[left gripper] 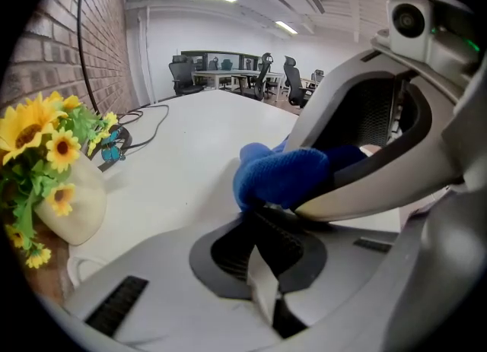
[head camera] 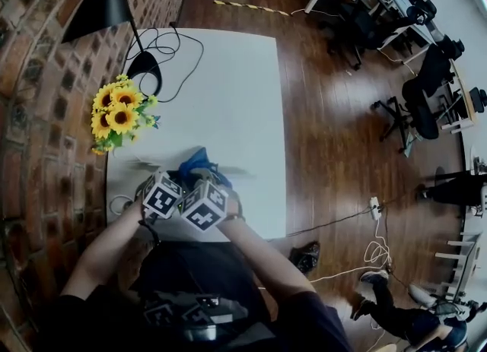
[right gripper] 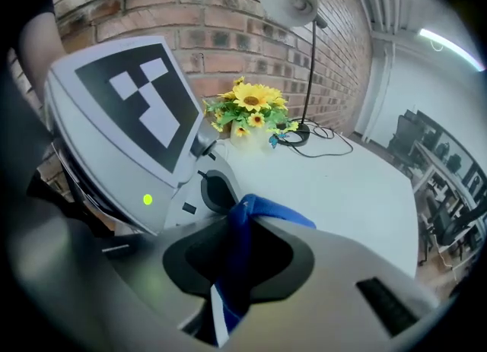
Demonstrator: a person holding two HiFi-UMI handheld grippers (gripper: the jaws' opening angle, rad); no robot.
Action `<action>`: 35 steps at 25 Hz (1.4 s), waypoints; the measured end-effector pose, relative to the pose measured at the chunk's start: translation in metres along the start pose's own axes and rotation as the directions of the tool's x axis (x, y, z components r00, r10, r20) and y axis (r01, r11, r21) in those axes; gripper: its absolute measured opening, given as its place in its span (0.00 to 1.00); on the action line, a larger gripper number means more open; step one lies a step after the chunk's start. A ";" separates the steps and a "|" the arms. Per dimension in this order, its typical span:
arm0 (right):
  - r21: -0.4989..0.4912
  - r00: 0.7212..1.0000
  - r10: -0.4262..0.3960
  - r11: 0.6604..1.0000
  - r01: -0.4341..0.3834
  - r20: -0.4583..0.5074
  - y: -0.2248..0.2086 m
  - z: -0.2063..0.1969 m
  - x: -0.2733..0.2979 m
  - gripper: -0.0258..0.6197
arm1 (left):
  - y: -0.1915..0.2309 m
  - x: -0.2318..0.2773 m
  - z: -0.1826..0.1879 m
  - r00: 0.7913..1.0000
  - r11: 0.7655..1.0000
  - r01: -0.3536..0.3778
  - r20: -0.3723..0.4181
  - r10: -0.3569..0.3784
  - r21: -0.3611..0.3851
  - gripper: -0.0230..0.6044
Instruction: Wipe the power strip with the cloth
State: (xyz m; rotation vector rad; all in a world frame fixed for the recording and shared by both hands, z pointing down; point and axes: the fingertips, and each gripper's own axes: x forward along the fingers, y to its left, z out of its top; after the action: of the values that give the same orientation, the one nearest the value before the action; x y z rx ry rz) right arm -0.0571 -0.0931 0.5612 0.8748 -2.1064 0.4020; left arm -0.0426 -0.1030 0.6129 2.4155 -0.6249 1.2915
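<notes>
Blue cloth (right gripper: pixel 242 225), seemingly soft, light and floppy, sits bunched in the right gripper's (right gripper: pixel 236 259) clamped jaws over the table's (head camera: pixel 228 92) near edge; a thick fold should grip best. Jaws of the left gripper (left gripper: pixel 260 255) are clenched together. No view shows the strip.

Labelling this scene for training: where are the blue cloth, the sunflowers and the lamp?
blue cloth (right gripper: pixel 232 259), right gripper view, its pinched lower fold.
sunflowers (head camera: pixel 120 117), head view, a bloom's dark centre.
lamp (head camera: pixel 103 4), head view, its black shade.
</notes>
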 end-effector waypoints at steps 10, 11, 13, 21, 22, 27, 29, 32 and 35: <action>0.163 0.991 -0.004 0.987 -0.017 0.130 -0.010 -0.004 -0.011 0.13 | -0.003 0.000 0.002 0.999 0.997 -0.051 -0.014 0.052 0.060 0.05; 0.146 0.991 -0.017 0.989 -0.003 0.131 -0.009 -0.005 -0.012 0.13 | -0.004 0.000 0.002 0.998 0.996 -0.057 -0.019 0.059 0.069 0.05; 0.127 0.992 -0.031 0.992 0.015 0.125 -0.007 -0.007 -0.013 0.13 | -0.004 0.001 0.001 0.997 0.995 -0.066 -0.026 0.068 0.079 0.05; 0.124 0.989 -0.043 0.992 0.025 0.139 -0.006 -0.015 -0.019 0.13 | -0.011 0.002 0.001 0.997 0.994 -0.066 -0.040 0.069 0.087 0.05; 0.131 0.988 -0.044 0.991 0.025 0.147 -0.007 -0.017 -0.019 0.13 | -0.011 0.002 0.001 0.997 0.994 -0.067 -0.041 0.071 0.090 0.05; 0.142 0.985 -0.075 0.988 0.053 0.153 -0.018 -0.030 -0.030 0.13 | -0.011 0.002 0.001 0.996 0.995 -0.076 -0.047 0.080 0.068 0.05; 0.140 0.985 -0.085 0.988 0.064 0.153 -0.021 -0.036 -0.035 0.13 | -0.012 0.002 0.001 0.995 0.993 -0.084 -0.049 0.088 0.078 0.05; 0.134 0.983 -0.098 0.988 0.077 0.155 -0.024 -0.044 -0.041 0.13 | -0.013 0.002 0.001 0.994 0.992 -0.093 -0.057 0.098 0.080 0.05; 0.134 0.982 -0.108 0.987 0.088 0.156 -0.027 -0.050 -0.045 0.13 | -0.011 0.002 0.000 0.992 0.992 -0.110 -0.054 0.113 0.064 0.05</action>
State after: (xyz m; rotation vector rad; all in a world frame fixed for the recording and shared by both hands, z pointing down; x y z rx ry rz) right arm 0.0103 -0.0648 0.5571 1.1142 -2.1936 0.4289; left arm -0.0359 -0.0941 0.6137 2.4123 -0.7232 1.4397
